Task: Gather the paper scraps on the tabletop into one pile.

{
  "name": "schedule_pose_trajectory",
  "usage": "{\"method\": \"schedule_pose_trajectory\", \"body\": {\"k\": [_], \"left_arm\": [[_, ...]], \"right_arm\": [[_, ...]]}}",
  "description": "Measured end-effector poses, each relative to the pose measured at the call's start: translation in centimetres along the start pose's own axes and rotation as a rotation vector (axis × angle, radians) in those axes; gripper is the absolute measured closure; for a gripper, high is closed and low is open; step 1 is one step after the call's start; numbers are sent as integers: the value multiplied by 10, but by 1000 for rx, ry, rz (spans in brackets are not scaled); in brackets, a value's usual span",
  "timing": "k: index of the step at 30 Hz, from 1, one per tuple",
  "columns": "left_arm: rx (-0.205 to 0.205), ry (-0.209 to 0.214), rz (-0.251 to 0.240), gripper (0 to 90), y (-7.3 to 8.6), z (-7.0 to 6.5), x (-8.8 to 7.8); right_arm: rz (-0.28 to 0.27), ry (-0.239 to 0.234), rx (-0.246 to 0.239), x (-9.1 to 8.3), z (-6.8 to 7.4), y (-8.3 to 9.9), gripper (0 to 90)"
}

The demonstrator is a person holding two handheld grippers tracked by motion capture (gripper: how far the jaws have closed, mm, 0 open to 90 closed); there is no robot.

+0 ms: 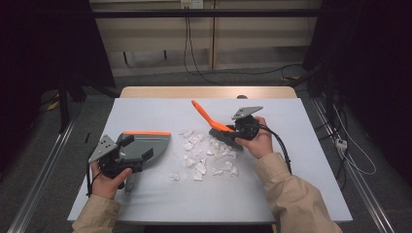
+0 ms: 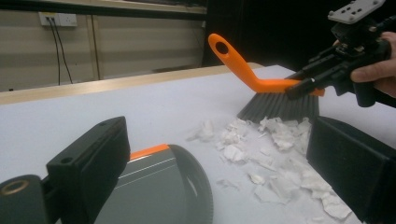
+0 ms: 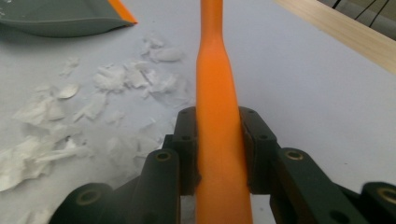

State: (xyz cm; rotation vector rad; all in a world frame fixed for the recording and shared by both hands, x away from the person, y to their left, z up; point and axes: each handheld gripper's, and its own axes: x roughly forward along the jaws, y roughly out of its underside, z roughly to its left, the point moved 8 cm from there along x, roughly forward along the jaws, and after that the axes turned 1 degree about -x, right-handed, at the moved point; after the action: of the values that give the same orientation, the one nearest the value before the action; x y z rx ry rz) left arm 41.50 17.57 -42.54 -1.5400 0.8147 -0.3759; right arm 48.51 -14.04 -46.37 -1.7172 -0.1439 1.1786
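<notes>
A grey dustpan [image 1: 150, 141] with an orange lip lies on the left of the white table top [image 1: 160, 114]. My left gripper [image 1: 137, 148] hovers over the dustpan [image 2: 159, 186], jaws wide apart, gripping nothing. A loose pile of torn white paper scraps [image 1: 204, 155] covers the table's middle. My right gripper [image 1: 232, 130] is shut on the orange handle of a hand brush [image 3: 217, 93]. The brush's dark bristles [image 2: 280, 107] rest at the far right edge of the scraps [image 2: 275, 154], and its handle [image 1: 204, 114] angles up toward the far left.
A strip of bare wooden table [image 1: 209, 92] shows beyond the white top. Cables trail over the floor behind, and a power strip [image 1: 341, 143] lies on the floor at the right. Metal rails run along both sides of the table.
</notes>
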Motion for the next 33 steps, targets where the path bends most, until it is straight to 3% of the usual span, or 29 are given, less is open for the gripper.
{"method": "schedule_pose_trajectory", "body": {"k": [4, 9, 15, 23, 31, 33], "left_arm": [[7, 0, 3, 58, 0, 0, 0], [10, 3, 3, 58, 0, -1, 0], [5, 2, 4, 58, 1, -1, 1], [10, 4, 10, 58, 1, -1, 2], [6, 5, 13, 58, 2, 0, 2], [1, 3, 10, 58, 2, 0, 2]], "right_arm": [[-8, -36, -9, -4, 12, 0, 715], [-40, -36, -8, -12, 16, -4, 715], [-83, -2, 39, -25, 4, -10, 715], [-109, 77, 94, -19, -18, -9, 715], [-61, 134, 91, 0, -32, 2, 714], [-51, 123, 97, 1, -33, 3, 712]]}}
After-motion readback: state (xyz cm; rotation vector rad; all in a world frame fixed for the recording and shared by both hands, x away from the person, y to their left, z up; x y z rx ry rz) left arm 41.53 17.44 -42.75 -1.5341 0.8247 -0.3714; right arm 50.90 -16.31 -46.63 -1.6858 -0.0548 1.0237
